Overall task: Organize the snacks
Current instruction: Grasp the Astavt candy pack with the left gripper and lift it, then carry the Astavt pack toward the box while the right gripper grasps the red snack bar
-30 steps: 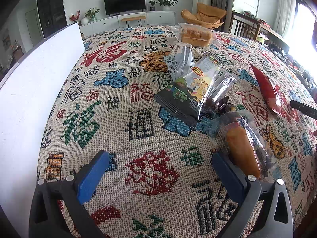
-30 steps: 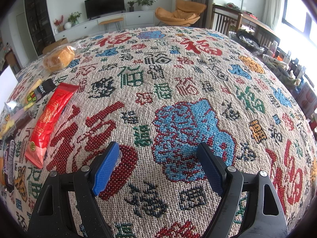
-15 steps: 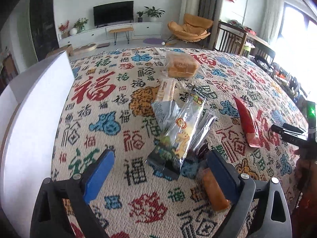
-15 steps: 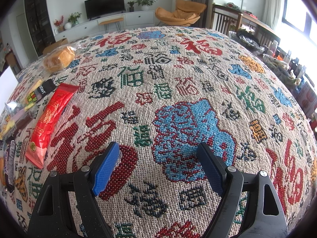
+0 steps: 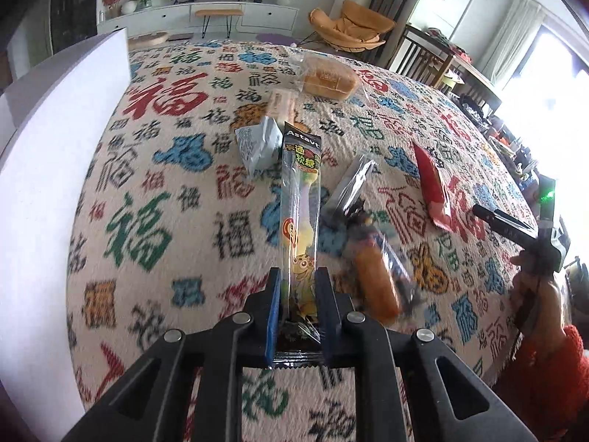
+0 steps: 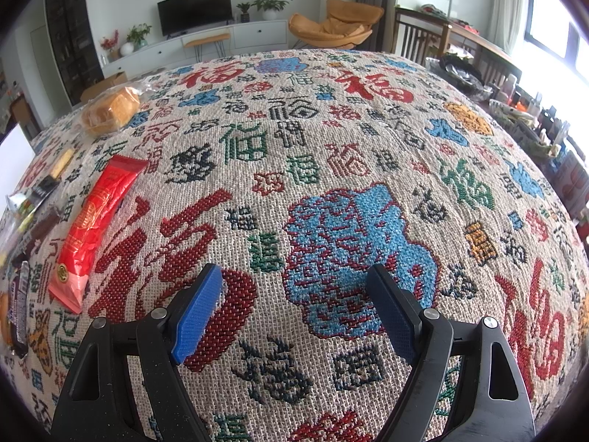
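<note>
Blue-padded left gripper (image 5: 297, 287) was clamped on the candy packet (image 5: 299, 202), lower centre of frame, packet sticking out over the patterned tablecloth (image 5: 154, 221). Orange snack (image 5: 375, 276) lay right of it, red packet (image 5: 429, 180) further right, bagged bread (image 5: 327, 79) top centre. Right gripper (image 6: 294, 294) sat wide, holding nothing, bottom centre.
</note>
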`<action>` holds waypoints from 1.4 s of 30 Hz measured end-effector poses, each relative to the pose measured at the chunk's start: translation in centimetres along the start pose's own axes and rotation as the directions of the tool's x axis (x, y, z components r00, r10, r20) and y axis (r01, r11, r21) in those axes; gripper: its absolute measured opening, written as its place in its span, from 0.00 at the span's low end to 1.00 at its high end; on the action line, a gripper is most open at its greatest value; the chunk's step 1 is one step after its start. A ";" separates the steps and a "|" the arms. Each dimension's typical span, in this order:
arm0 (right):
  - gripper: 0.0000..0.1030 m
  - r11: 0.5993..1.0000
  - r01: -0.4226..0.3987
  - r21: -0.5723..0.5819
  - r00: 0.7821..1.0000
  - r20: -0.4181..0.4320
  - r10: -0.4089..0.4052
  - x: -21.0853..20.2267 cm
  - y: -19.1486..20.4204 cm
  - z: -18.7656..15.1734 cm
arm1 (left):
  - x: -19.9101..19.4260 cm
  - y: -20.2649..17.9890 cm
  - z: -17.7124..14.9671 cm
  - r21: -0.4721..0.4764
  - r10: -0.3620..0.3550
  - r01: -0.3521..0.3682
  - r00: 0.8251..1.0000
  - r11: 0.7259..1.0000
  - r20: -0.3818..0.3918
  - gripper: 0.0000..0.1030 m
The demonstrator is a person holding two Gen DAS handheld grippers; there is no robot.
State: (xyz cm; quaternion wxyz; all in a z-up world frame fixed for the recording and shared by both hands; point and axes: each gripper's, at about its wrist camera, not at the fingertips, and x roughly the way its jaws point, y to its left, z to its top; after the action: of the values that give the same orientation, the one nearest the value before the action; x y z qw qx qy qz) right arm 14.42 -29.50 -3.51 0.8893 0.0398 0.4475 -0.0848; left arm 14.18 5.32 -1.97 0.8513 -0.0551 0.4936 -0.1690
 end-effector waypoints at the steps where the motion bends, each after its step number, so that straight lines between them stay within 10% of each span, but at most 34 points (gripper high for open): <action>1: 0.81 1.000 0.000 0.000 1.000 0.000 0.000 0.0 0.0 0.0 | -0.7 0.6 -1.1 -0.013 0.013 -0.013 1.000 1.000 0.000 0.17; 5: 0.81 1.000 0.001 -0.001 1.000 0.000 -0.001 0.0 0.0 0.0 | -2.3 2.1 -4.2 -0.019 0.078 -0.078 0.997 0.997 -0.020 0.19; 10: 0.81 1.000 0.001 0.000 1.000 0.000 -0.001 0.0 0.0 0.0 | -2.5 1.7 -4.2 0.012 0.110 -0.110 0.994 0.994 0.013 0.66; 16: 0.81 1.000 0.000 0.000 1.000 0.000 0.000 0.0 0.0 0.0 | 1.5 1.1 -0.6 0.046 0.167 -0.167 0.986 0.985 0.004 0.64; 19: 0.81 1.000 0.000 0.000 1.000 0.000 0.000 0.0 0.0 0.0 | 2.6 2.0 0.0 0.011 0.222 -0.223 0.975 0.975 0.012 0.25; 23: 0.81 1.000 -0.001 0.001 1.000 0.000 0.001 0.0 0.0 0.0 | 1.2 3.0 -1.2 -0.081 0.182 -0.182 0.983 0.980 -0.010 0.17; 32: 0.81 1.000 0.000 0.001 1.000 0.000 0.000 0.0 0.0 0.0 | -0.6 2.9 -5.1 -0.097 0.213 -0.209 0.977 0.973 0.022 0.36; 36: 0.81 1.000 0.000 0.000 1.000 0.000 0.000 0.1 0.0 0.0 | 0.1 1.9 -5.0 -0.061 0.243 -0.241 0.970 0.969 0.024 0.61; 42: 0.85 1.000 -0.011 0.000 1.000 -0.008 0.011 0.2 0.1 0.0 | 0.3 1.2 -6.0 -0.021 0.291 -0.290 0.954 0.957 0.070 0.63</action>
State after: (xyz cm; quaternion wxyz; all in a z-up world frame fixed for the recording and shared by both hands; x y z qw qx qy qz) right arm 14.58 -29.43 -3.67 0.8880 0.0423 0.4508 -0.0798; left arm 9.49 6.80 -5.57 0.8840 0.0073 0.4660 -0.0375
